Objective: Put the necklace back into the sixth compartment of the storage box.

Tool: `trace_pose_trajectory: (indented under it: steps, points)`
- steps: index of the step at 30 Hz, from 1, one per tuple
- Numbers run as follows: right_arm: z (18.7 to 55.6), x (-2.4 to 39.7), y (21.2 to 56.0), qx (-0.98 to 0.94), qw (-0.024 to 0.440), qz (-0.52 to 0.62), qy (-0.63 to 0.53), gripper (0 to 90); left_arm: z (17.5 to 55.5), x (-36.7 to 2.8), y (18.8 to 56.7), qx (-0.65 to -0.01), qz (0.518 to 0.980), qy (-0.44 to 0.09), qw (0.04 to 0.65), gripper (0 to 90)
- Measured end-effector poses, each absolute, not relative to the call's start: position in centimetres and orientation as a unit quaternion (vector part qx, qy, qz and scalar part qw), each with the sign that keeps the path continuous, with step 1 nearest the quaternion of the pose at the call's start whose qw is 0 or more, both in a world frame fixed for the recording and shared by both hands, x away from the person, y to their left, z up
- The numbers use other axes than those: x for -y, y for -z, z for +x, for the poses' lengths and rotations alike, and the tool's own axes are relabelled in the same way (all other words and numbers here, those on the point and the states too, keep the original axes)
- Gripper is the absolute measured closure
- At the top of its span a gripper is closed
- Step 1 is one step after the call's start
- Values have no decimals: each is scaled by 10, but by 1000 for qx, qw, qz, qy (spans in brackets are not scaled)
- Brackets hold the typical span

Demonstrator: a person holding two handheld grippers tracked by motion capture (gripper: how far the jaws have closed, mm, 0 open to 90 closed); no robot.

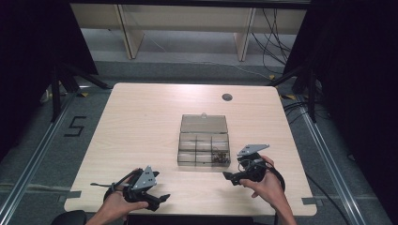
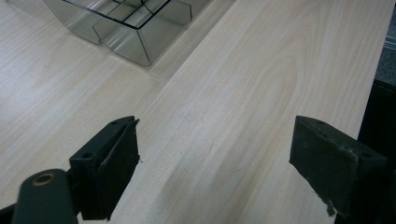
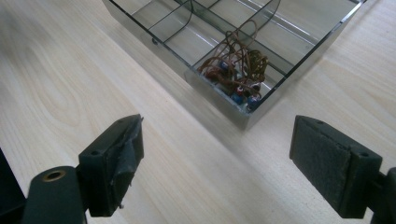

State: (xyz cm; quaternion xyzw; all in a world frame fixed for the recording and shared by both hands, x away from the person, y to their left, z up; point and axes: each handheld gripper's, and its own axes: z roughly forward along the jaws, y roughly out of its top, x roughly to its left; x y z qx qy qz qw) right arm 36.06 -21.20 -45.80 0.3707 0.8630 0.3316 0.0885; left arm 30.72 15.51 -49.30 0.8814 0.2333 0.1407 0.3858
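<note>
While both gape empty | left tongs [image 1: 162, 198] at 7 o'clock, right tongs [image 1: 228, 177] at 4 o'clock of clear smoky plastic compartment box [image 1: 204, 140] | pale wooden desk [image 1: 141, 126]

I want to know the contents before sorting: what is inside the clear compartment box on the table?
The clear compartment box stands open. Its near corner compartment holds a tangle of brown wire pieces with small red and blue beads. The other compartments in view look empty. What lies beneath the tangle is covered.

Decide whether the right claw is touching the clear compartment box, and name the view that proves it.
Apart. The right gripper view shows bare table between the open right claw and the clear compartment box.
</note>
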Motion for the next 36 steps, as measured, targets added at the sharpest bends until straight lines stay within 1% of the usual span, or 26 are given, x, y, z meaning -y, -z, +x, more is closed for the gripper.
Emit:
trace_pose_trajectory:
  steps: [1,2,4,9,13,15,16,17,19,21,23,24,27,28,30,32,34,36]
  points:
    - [361,211,461,-861,95,366,-341,186,307,-155,493,-233,881,-138,387,151]
    - [361,212,459,-865,86,365,-333,186,308,-155,493,-232,883,-136,385,152]
    - [360,212,461,-866,91,359,-337,186,307,-155,493,-233,882,-140,385,151]
    - [356,212,461,-862,84,370,-336,185,307,-155,493,-234,881,-139,386,151]
    - [352,213,462,-861,89,374,-333,181,307,-155,493,-233,882,-139,384,152]
    - [353,213,465,-859,100,366,-345,178,307,-155,493,-234,881,-140,387,152]
    - [350,213,462,-858,87,383,-332,176,307,-155,493,-233,882,-138,386,152]
    - [350,214,464,-861,93,374,-333,175,307,-155,493,-235,880,-138,388,151]
    - [348,213,465,-853,88,385,-341,174,307,-155,493,-235,879,-138,391,152]
    - [348,215,465,-861,86,372,-338,174,307,-155,493,-234,881,-139,387,152]
    - [346,216,466,-860,92,375,-335,173,307,-155,493,-233,881,-138,387,152]
    - [345,216,466,-858,87,381,-333,172,307,-155,493,-234,882,-139,386,152]
    - [345,217,469,-855,99,376,-344,172,307,-155,492,-235,880,-146,387,152]
    - [344,219,467,-857,89,381,-336,172,307,-155,492,-235,880,-145,387,152]
    - [342,219,468,-854,85,387,-337,172,307,-155,492,-235,880,-145,388,152]
    - [343,220,472,-852,101,376,-350,172,307,-155,492,-228,882,-143,386,152]
    - [341,221,471,-854,90,381,-342,173,308,-156,492,-222,883,-145,386,152]
    - [339,222,472,-852,90,387,-340,173,308,-156,492,-223,883,-146,386,152]
